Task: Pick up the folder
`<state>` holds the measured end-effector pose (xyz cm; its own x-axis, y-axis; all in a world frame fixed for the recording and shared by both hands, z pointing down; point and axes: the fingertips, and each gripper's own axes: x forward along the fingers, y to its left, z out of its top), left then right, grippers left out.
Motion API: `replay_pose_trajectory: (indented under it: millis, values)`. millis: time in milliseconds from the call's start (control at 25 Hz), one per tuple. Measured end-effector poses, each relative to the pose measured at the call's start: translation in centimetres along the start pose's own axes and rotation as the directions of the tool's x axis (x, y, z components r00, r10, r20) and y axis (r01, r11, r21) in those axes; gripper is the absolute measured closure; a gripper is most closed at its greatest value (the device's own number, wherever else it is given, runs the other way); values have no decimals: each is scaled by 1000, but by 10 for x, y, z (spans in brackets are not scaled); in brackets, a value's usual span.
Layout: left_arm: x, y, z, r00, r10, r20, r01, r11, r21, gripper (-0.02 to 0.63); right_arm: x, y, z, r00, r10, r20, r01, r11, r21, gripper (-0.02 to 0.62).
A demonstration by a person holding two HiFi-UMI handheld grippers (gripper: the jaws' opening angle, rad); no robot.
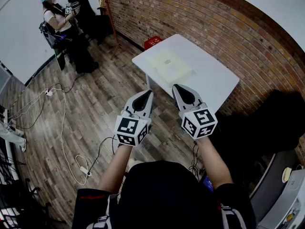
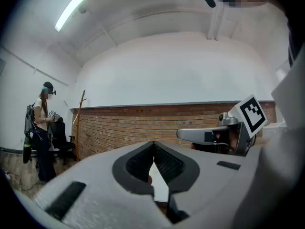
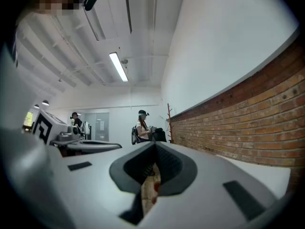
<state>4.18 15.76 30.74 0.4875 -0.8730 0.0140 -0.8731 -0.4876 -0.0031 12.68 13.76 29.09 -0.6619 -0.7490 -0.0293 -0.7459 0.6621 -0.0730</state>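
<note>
A pale yellow folder [image 1: 167,66] lies flat near the middle of the white table [image 1: 217,80], which stands against the brick wall. Both grippers are held level in front of me, side by side above the wooden floor, short of the table's near edge. My left gripper [image 1: 148,93] is shut with nothing in it, its jaws meeting at the tip [image 2: 153,145]. My right gripper [image 1: 176,87] is likewise shut and empty [image 3: 155,145]. Each gripper view shows the other gripper beside it and not the folder.
A brick wall [image 1: 200,18] runs behind the table. A red crate [image 1: 152,42] sits on the floor at the table's far end. Cables and a power strip [image 1: 85,170] trail over the floor at left. Another person [image 1: 59,25] stands at far left. Dark furniture [image 1: 281,123] is on the right.
</note>
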Motion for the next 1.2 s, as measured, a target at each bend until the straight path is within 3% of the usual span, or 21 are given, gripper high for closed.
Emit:
replay_pose_trajectory:
  millis: [960,1200]
  values:
    - [2,-28,-15,999,0,-46,-1,1000,-15,588,-29,-15,0,1000,4,21,-5,999,50,568]
    - [8,-23,-11,999,0,-36,1,1000,22,588,-18,-17,0,999,26,24,-27,999,47,568]
